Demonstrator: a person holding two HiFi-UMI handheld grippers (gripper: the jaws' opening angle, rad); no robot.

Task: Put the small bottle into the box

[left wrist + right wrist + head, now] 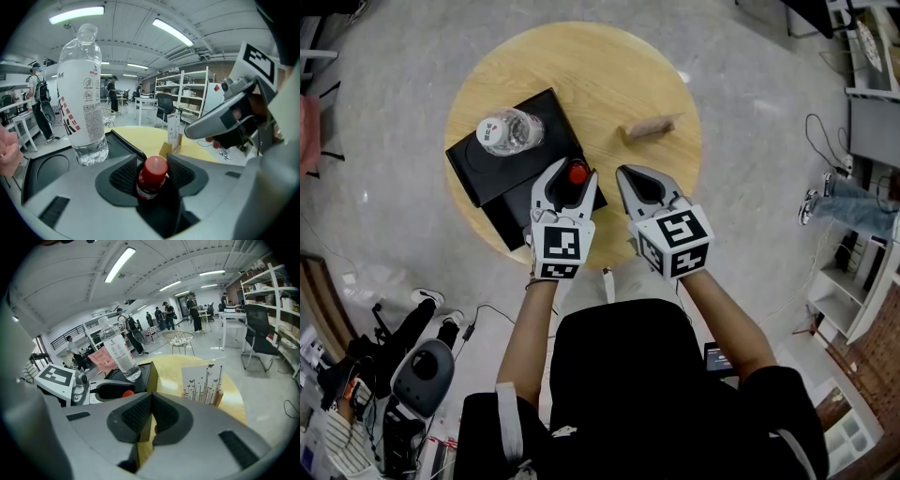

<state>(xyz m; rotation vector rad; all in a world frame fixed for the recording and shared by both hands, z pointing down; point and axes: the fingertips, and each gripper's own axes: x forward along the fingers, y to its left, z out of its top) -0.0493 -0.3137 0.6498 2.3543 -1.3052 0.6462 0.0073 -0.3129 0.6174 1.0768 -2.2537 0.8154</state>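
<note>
Looking along the left tongs (pixel 151 158): one small bottle (pixel 150 183), upright between the pads (pixel 123 177), red cap (pixel 154 166) on top, long axis vertical, neck pointing straight up. Not pinched: pads spread wide, with a thin gap beside the cap. From the head view, sits over the near right corner of the one black box (pixel 502 159), right at the tips of the left tongs. Loses its lower body in the dark hollow under the pads; cannot tell whether the base rests on the box floor.

Counts one large clear water bottle (pixel 510 130) as well, upright in the box, beyond the left tongs and off to their left, well apart from the small bottle. Counts one card stand (pixel 204 385), a printed card in a wooden block, on the round wooden counter (pixel 609 75) ahead of the right tongs (pixel 151 399) and outside the box.

Shows the right tongs with pads pressed together at the tips, nothing between them, just beside the left pair. Hides the counter's near rim behind both marker cubes and the person's arms. Leaves the print on the small bottle's label too small to read.
</note>
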